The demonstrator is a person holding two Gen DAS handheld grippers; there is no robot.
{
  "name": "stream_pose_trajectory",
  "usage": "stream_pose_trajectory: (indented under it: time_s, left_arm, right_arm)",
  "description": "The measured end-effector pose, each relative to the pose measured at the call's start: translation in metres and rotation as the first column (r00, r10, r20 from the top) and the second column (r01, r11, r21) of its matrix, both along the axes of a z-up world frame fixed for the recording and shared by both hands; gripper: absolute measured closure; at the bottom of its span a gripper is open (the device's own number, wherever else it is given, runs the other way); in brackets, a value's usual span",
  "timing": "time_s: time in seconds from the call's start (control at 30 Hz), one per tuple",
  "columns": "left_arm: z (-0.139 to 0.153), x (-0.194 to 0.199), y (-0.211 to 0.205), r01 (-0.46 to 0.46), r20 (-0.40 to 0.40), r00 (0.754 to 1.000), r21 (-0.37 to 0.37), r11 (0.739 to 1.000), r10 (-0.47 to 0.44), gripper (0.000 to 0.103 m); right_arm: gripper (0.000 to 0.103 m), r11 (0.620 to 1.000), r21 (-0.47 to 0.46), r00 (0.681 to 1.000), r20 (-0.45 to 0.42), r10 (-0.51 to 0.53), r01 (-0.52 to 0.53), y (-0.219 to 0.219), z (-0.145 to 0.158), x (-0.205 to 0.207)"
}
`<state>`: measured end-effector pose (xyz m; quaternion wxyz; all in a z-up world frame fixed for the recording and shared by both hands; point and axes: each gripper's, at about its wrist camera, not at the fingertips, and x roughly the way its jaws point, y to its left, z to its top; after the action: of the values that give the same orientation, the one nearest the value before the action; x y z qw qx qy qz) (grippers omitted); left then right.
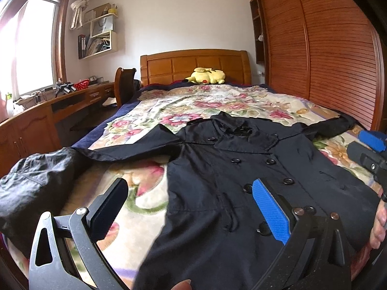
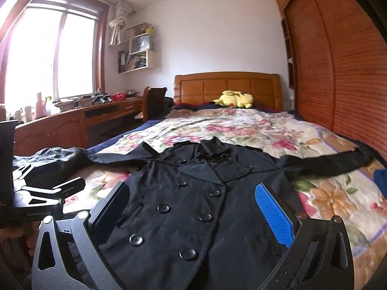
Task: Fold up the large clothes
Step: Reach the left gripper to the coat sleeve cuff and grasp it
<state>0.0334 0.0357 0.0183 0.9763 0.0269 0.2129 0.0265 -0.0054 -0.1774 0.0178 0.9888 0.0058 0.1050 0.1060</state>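
Fingers on left gripper (image 1: 191, 207) & right gripper (image 2: 193, 215) spread wide over black coat (image 2: 193, 205), sleeves reaching bed (image 2: 241, 125) edges.

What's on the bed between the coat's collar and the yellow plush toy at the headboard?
Only floral bedspread. In the right wrist view, nothing else lies between the black coat collar and the yellow plush toy; the left wrist view agrees.
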Motion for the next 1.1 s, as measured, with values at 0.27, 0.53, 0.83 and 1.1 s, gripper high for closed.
stream_pose_trajectory:
  time_s: [0.27, 0.53, 0.83, 1.1]
  left_arm:
    - [0.0, 0.032, 0.03, -0.024, -0.046, 0.999, 0.017, 1.0, 0.024, 0.0]
    - [-0.006, 0.075, 0.064, -0.048, -0.1, 0.994, 0.038, 0.998, 0.051, 0.0]
    - [-0.034, 0.129, 0.095, -0.078, -0.202, 0.973, 0.144, 0.986, 0.107, 0.0]
    - [-0.061, 0.182, 0.118, -0.068, -0.316, 0.944, 0.099, 0.993, 0.096, 0.0]
  right_arm:
    - [0.0, 0.999, -0.003, 0.999, 0.014, 0.042, -0.042, 0.007, 0.019, 0.031]
    - [0.0, 0.997, -0.014, 0.997, 0.01, 0.073, -0.073, 0.019, 0.023, 0.072]
    - [0.0, 0.984, -0.124, 0.99, -0.069, 0.122, -0.13, 0.041, 0.009, 0.124]
    - [0.0, 0.973, -0.15, 0.977, -0.149, 0.153, -0.175, 0.043, 0.003, 0.158]
